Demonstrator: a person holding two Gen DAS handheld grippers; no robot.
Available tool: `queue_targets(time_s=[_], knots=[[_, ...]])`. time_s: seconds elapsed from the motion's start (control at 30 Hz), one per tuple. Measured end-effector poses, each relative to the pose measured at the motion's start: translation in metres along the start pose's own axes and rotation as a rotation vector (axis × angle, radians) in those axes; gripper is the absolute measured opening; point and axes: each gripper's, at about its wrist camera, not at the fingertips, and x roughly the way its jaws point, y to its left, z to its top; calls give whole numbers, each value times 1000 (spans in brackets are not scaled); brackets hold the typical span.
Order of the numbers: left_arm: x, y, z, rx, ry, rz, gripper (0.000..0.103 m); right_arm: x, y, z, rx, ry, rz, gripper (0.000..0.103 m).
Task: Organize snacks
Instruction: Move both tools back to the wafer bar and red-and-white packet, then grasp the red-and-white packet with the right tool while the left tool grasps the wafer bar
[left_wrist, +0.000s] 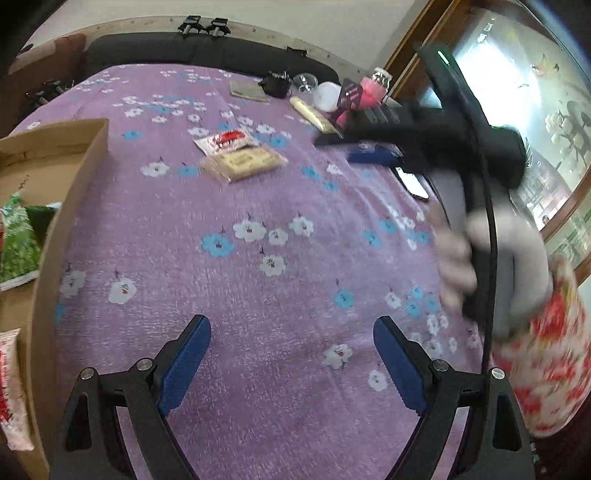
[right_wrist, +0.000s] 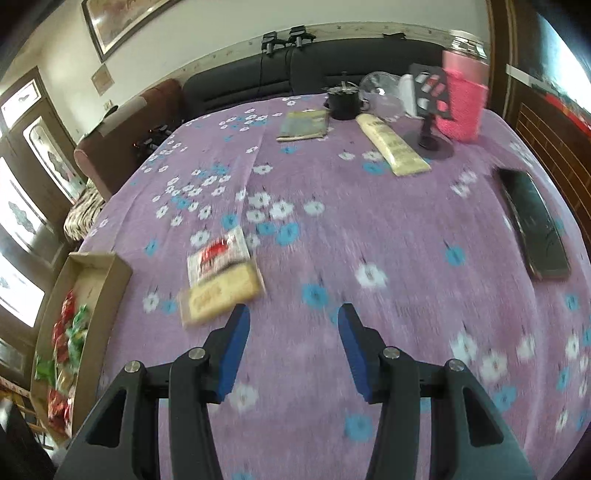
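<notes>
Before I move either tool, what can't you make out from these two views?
- Cardboard box: left wrist view cuts it at the left edge; the right wrist view shows it small and far off, packets inside unreadable.
- Red-and-white packet and tan packet: print blurred in both views.
- Right tool: smeared in the left wrist view.
- Dark flat object: too blurred to identify.
</notes>
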Motion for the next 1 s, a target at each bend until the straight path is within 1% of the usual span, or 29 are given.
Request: queue_targets(time_s=[0.13, 0.2, 0.3, 0.37, 0.4, 0.47, 0.53, 0.57, 0.63, 0.77, 0.83, 0.87, 0.9, 0.93, 0.97, 1.0], knots=[[1, 0, 2, 5, -2, -28, 93, 30, 27, 32, -55, 18, -19, 49], [2, 1, 2, -5, -7, -48, 95, 47, 46, 45, -104, 38, -24, 49], [2, 2, 2, -8, -12, -59, 96, 73, 75, 59, -179, 67, -56, 49], [1, 2, 2, -11, -14, -66, 97, 90, 92, 62, -238, 105, -77, 49], [1, 2, 2, -14, -16, -71, 97, 99, 102, 60, -286, 127, -108, 49], [0, 5, 3, -17, -17, -79, 98, 106, 112, 54, -359, 153, -141, 48], [-1, 5, 2, -18, -17, -88, 99, 104, 115, 45, -403, 169, -136, 41], [-1, 6, 2, -19, -17, -92, 100, 99, 116, 41, -428, 174, -134, 40], [-1, 7, 3, -20, -16, -99, 100, 88, 112, 25, -479, 207, -104, 38], [-1, 10, 3, -30, -20, -115, 101, 59, 85, -14, -551, 286, -42, 38], [-3, 13, 3, -33, -20, -122, 102, 41, 70, -25, -555, 278, -35, 37], [-3, 14, 3, -33, -20, -121, 102, 29, 57, -27, -521, 263, -28, 37], [-3, 14, 3, -31, -19, -119, 102, 16, 41, -26, -454, 233, -11, 38], [-3, 14, 3, -29, -19, -115, 102, 3, 21, -24, -369, 204, 8, 40], [-3, 13, 3, -27, -18, -112, 102, -9, 6, -26, -300, 178, 11, 42], [-3, 13, 3, -25, -17, -109, 102, -20, -9, -29, -250, 151, -5, 44]])
